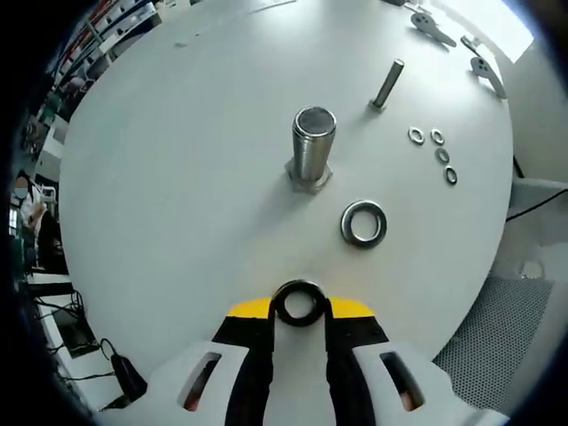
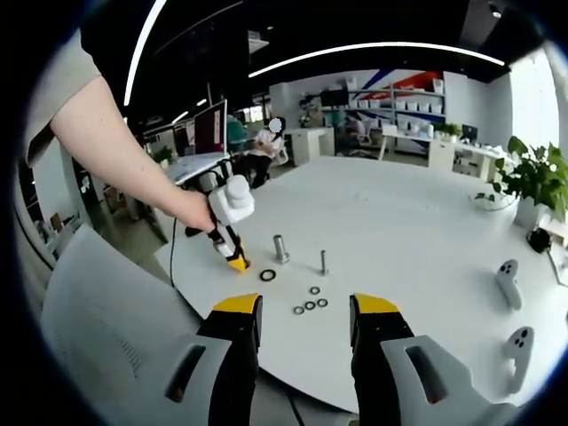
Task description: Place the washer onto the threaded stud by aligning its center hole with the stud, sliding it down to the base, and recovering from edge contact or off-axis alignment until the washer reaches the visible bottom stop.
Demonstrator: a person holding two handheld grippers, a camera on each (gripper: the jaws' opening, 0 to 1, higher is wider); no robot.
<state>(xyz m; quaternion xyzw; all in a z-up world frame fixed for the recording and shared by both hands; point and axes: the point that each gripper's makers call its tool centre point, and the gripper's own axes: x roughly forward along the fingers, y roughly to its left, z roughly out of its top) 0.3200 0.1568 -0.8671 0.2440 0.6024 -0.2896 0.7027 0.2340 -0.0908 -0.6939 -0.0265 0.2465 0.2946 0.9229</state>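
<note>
An open office with desks, shelves and ceiling light strips surrounds a round white tabletop [image 1: 177, 177]. Left gripper view: the left gripper [image 1: 300, 306], with black jaws tipped in yellow, is closed on a dark metal ring washer [image 1: 299, 303], gripped at its sides between the jaw tips and held above the tabletop, short of the stud. Ahead stands the thick silver threaded stud [image 1: 312, 146], upright on a hexagonal base. A second large steel washer [image 1: 364, 223] lies flat on the tabletop near the stud's base, to its right and apart from it. Farther back a slim silver bolt [image 1: 387, 85] stands upright, and four small washers [image 1: 434, 153] lie in a loose cluster to its right. Two pale grey hand controllers [image 1: 457, 44] rest near the far edge.

Right gripper view: the right gripper [image 2: 303, 312] hangs over the near edge of the tabletop with its jaws apart and nothing between them. Across the tabletop a person's bare forearm [image 2: 124, 151] leads down to the left gripper, whose tips sit just left of the stud. A potted green plant [image 2: 532, 182] stands at the far right edge.
</note>
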